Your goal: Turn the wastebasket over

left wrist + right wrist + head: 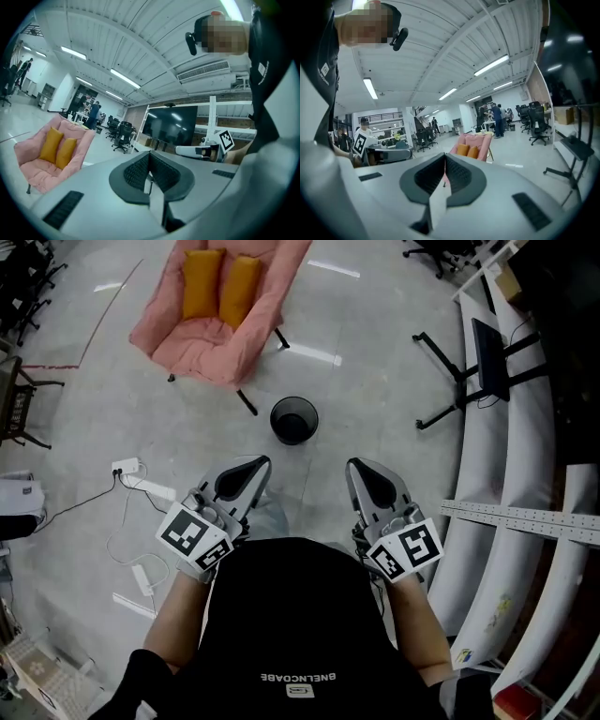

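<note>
A: Locating the wastebasket [293, 420]?
B: Seeing it standing upright on the floor [375, 381], mouth facing up, just beside the front leg of the pink armchair [225, 334]. Also spotting two yellow cushions [220, 285] leaning on that chair's back.
A: Touching it with either gripper?
B: No. Holding the left gripper [251, 468] and the right gripper [361, 470] side by side, short of the wastebasket, apart from it, both pointing roughly its way.
A: Checking fingers?
B: Reading both pairs pressed together, clamping nothing.
A: Noting anything else?
B: Spotting a white power strip [127, 467] with cable lying at left, and a monitor stand [487, 357] at right, both well apart from the wastebasket.
</note>
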`<control>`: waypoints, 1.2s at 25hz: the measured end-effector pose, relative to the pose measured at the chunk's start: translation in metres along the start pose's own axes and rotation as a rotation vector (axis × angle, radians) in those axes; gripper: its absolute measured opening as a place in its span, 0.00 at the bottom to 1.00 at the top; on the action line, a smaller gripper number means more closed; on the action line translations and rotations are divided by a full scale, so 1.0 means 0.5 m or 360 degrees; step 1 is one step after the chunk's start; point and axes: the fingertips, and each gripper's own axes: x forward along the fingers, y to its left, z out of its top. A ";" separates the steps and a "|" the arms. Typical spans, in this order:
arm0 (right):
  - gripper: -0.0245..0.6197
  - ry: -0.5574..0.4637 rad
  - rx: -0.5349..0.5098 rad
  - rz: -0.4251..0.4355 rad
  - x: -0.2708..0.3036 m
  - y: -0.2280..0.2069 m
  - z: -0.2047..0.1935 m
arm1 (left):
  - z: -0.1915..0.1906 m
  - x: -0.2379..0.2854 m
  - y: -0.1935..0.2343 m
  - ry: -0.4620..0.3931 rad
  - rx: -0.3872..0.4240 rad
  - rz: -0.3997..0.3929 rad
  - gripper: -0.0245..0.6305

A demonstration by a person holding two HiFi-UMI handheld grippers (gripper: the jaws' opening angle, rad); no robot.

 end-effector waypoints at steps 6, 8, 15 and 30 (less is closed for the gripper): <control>0.05 0.0079 -0.0018 -0.0076 0.147 -0.018 0.028 | 0.029 0.009 0.141 0.0036 -0.0108 -0.0052 0.06; 0.05 0.0109 -0.0007 -0.0091 0.178 -0.027 0.029 | 0.029 0.017 0.166 0.0052 -0.0130 -0.0061 0.06; 0.06 0.0277 0.0010 -0.0111 0.240 -0.086 0.007 | 0.009 0.040 0.209 0.0109 -0.0198 -0.0022 0.06; 0.08 0.0927 0.0104 0.0229 0.403 -0.308 -0.227 | -0.127 0.106 0.342 0.0284 -0.0431 0.0520 0.06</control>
